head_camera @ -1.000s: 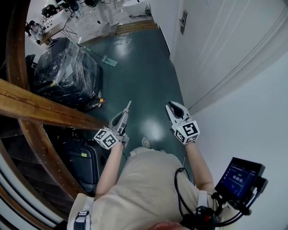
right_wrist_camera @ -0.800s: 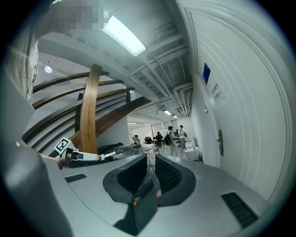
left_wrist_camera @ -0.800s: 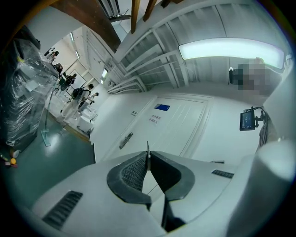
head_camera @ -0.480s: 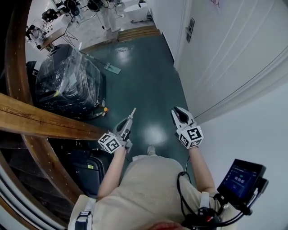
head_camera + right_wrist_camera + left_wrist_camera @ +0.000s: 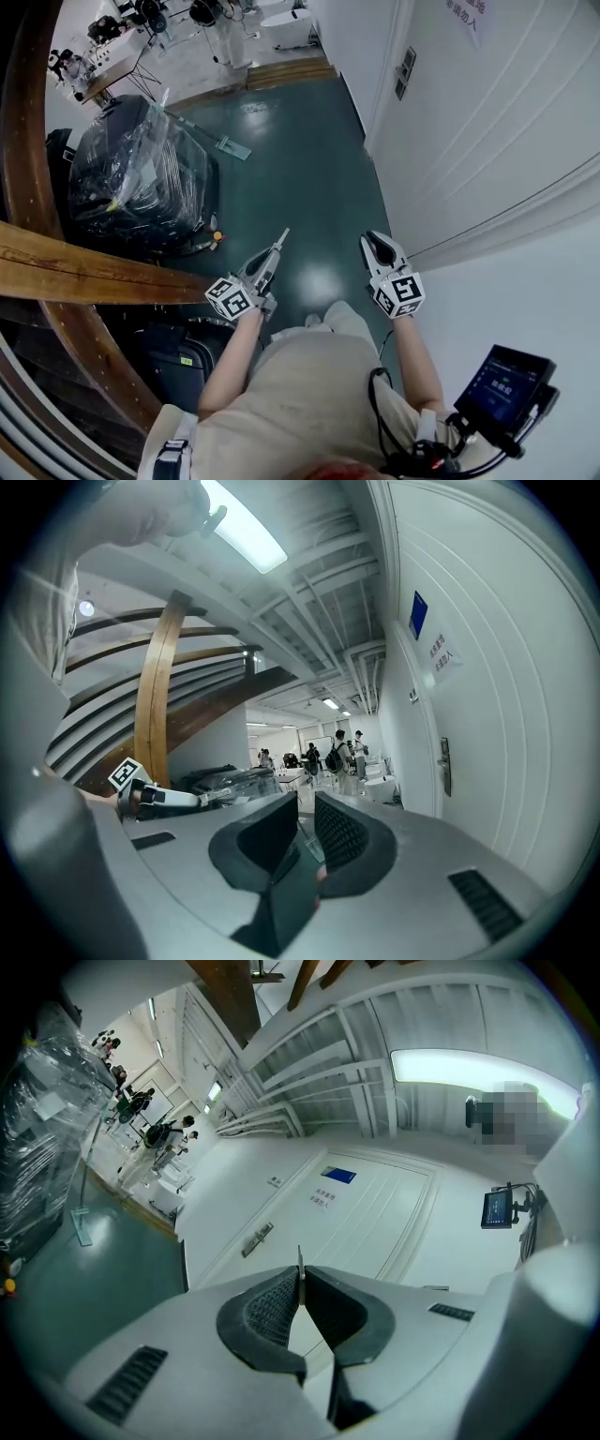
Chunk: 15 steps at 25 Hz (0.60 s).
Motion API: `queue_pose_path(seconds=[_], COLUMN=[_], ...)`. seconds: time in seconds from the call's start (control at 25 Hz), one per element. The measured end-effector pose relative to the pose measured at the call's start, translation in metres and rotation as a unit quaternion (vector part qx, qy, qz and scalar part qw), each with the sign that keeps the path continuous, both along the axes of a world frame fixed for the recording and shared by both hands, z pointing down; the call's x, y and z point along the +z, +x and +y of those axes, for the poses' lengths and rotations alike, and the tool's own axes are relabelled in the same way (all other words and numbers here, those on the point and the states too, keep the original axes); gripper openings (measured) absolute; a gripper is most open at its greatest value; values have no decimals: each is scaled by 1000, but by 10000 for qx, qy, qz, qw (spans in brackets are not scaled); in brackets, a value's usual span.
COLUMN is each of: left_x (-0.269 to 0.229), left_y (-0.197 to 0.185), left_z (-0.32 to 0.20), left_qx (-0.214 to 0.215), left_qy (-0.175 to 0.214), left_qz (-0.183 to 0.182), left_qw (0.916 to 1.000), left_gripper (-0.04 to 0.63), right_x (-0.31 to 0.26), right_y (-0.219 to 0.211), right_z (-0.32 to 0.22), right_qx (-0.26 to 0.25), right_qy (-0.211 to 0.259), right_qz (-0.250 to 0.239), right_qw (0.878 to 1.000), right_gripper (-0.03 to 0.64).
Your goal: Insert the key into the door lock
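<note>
At the left of the head view, a plastic-wrapped black load (image 5: 131, 178) stands on the green floor (image 5: 300, 159) and plays no part in the task. The left gripper (image 5: 300, 1288) is held out over the floor. Its fingers (image 5: 272, 1309) are pressed together on the key (image 5: 300, 1262), which shows as a thin metal blade seen edge-on, standing out past the fingertips. To its right, the right gripper (image 5: 305, 810) is held alongside it, apart from it. Its fingers (image 5: 342, 832) are spread, with nothing between them. Further right stands the white door (image 5: 487, 122). The door lock (image 5: 257, 1238) sits on it as a narrow plate, far from the person and well apart from the key tip. The keyhole is too small to make out in any view. The step in hand is judged to be the approach: the key is gripped and carried, but insertion has not begun. The next move calls for closing the gap to the door, turning the left gripper until the blade points squarely at the lock plate, and matching the blade's edge to the keyway. The pinch must stay firm, since a thin blade held near one end can pivot in the fingers on contact. The right gripper is free to steady the door or handle if required.
</note>
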State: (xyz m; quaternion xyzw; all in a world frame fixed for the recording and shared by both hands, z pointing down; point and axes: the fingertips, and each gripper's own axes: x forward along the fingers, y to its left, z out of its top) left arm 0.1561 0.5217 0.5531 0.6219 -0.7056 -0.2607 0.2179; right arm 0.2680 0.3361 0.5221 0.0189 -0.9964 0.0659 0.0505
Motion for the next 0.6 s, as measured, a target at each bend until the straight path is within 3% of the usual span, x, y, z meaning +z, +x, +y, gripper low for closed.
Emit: queue_pose_path(seconds=[0.2, 0.4, 0.6], left_x=[12, 2, -20], left_y=[-15, -40, -54], left_z=[-25, -73, -127], left_qx=[-69, -146, -169], left_qy=[-87, -42, 95], left_qz=[231, 173, 222], left_qw=[9997, 9997, 9996], left_gripper=[34, 35, 35], right_x=[9, -3, -32], right_y=[-11, -40, -64], right_z=[-38, -85, -133], right_qx=[130, 0, -162], right_qy=[-168, -137, 154], right_qz=[79, 0, -43], right_qw=[9997, 9999, 9997], right_gripper=[46, 46, 46])
